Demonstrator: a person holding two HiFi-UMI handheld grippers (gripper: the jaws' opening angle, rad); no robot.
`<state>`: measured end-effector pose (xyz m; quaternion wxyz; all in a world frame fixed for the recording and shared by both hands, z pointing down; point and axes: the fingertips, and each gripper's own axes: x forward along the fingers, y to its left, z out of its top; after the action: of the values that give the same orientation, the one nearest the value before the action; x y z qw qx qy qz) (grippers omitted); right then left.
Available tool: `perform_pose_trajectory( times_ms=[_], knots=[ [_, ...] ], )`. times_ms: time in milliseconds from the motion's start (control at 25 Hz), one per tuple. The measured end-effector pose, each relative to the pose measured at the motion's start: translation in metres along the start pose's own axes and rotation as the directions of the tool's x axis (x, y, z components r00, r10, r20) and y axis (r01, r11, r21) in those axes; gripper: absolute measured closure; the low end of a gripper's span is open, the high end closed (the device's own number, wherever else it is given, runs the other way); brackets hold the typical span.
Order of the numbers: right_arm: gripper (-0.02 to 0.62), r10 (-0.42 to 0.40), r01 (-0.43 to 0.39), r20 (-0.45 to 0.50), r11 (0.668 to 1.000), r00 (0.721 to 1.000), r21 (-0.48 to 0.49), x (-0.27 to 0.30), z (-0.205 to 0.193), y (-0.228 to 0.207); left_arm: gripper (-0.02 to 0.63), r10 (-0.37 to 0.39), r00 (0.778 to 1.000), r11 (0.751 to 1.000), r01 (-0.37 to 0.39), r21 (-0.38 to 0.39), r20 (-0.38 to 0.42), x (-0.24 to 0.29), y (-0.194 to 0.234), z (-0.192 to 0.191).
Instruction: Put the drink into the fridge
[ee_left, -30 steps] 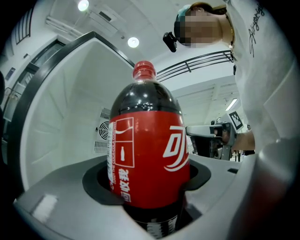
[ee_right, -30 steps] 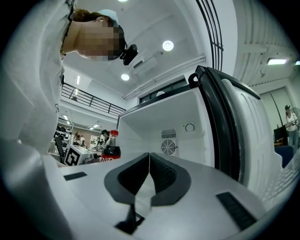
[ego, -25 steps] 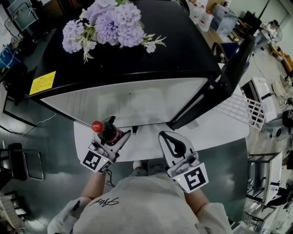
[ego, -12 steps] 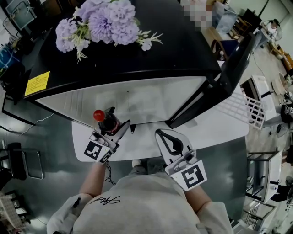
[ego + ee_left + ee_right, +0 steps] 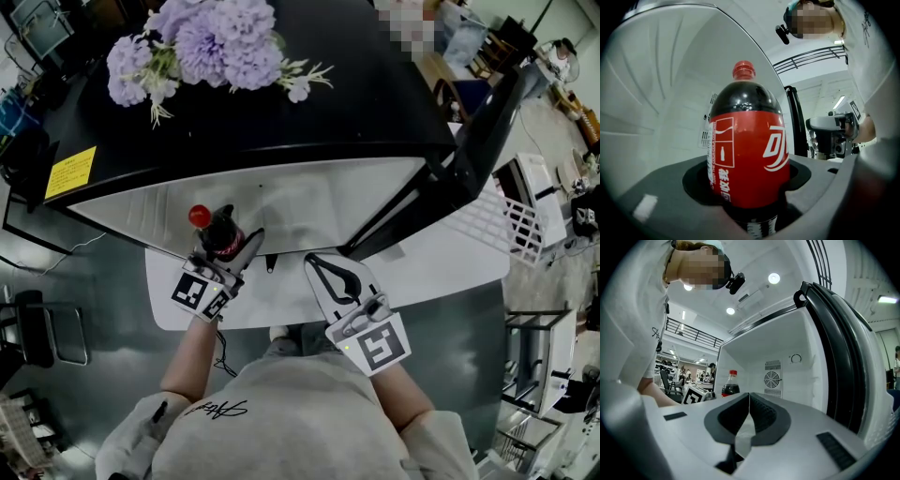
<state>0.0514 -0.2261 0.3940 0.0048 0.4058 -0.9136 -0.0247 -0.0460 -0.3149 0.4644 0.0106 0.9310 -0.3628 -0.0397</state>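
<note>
- Left gripper is clenched on the cola bottle, which is upright and has just crept forward to the mouth of the fridge.
- Right gripper, jaws pressed together on nothing, has drifted left under the open door (out of the way).
- Looks nearly in; the set-down is still to come.

Cola bottle upright (red cap), fridge open

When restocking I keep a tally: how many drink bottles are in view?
1: the cola bottle, clamped in the left hand-held gripper at the open fridge. Others may be hidden.
</note>
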Motion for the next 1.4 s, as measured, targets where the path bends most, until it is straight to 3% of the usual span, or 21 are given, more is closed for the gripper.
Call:
perform_pose_trajectory(
  times_ms=[360, 880, 1120, 1400],
  knots=[
    [0.583, -0.011, 0.011, -0.015, 1.000, 1.000, 0.009, 0.013, -0.015, -0.005, 0.295, 0.024, 1.000, 1.000, -0.024, -0.018, 0.010, 0.012, 0.014, -0.004],
    [0.583, -0.020, 0.021, -0.026, 1.000, 0.999, 0.016, 0.010, -0.017, -0.007, 0.295, 0.035, 0.999, 0.999, -0.035, 0.034, -0.003, 0.038, 0.035, -0.017],
    [0.583, -0.023, 0.023, -0.032, 1.000, 0.999, 0.001, 0.004, -0.014, -0.007, 0.295, 0.077, 0.997, 0.997, -0.077, 0.010, -0.001, 0.047, 0.052, -0.021],
    [0.583, -0.029, 0.029, -0.030, 1.000, 0.999, 0.001, -0.002, -0.010, -0.005, 0.295, 0.092, 0.995, 0.995, -0.091, 0.036, -0.037, 0.058, 0.060, -0.033]
  ],
)
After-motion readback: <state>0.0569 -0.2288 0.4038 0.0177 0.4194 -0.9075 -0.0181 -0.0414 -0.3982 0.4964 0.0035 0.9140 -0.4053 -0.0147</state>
